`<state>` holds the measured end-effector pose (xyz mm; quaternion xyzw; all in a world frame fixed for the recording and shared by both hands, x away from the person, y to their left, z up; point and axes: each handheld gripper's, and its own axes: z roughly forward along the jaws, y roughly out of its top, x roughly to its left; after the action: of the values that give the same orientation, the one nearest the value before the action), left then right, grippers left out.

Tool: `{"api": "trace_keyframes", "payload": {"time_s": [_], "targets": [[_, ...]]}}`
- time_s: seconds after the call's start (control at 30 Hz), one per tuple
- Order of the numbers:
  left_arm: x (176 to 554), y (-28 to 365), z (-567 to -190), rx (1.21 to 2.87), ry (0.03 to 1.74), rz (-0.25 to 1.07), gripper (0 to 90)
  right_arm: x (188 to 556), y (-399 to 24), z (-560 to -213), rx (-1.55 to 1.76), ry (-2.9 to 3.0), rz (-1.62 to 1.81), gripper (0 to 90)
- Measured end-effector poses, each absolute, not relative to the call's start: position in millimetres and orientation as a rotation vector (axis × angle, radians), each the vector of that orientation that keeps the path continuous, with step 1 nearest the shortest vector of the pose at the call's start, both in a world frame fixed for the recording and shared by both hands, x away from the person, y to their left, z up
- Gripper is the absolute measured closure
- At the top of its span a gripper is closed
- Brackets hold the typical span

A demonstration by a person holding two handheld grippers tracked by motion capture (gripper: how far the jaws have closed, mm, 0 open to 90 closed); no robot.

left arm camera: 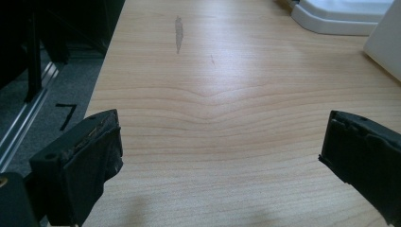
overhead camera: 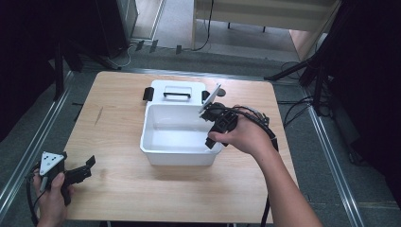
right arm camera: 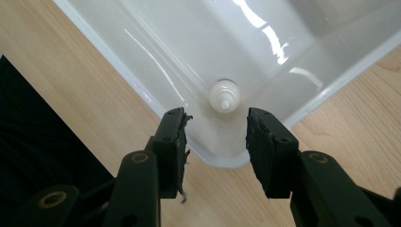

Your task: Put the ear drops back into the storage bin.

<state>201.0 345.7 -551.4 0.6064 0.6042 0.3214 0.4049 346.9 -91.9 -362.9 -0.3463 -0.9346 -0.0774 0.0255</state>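
Inside, a small white bottle (right arm camera: 224, 96) upright in the glossy white bin (right arm camera: 156, 71).

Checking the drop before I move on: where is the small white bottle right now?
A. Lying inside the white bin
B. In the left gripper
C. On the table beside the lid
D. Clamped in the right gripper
A: the right gripper view shows the small white bottle on the floor of the white bin, beyond the open, empty right gripper.
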Motion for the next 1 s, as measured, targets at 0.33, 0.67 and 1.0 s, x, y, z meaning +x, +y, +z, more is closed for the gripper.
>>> {"api": "trace_keyframes", "payload": {"time_s": [0.33, 0.67, 1.0], "targets": [[201, 346, -551, 1.531, 1.526, 0.811, 0.1, 343, -116, -355, -1.118, -2.884, -0.265, 56.7], [201, 345, -551, 1.529, 1.528, 0.811, 0.1, 339, -140, -359, -1.164, -2.867, -0.287, 52.2], [201, 346, -551, 1.530, 1.528, 0.810, 0.1, 328, -164, -380, -1.245, -2.952, -0.284, 20.6]]}}
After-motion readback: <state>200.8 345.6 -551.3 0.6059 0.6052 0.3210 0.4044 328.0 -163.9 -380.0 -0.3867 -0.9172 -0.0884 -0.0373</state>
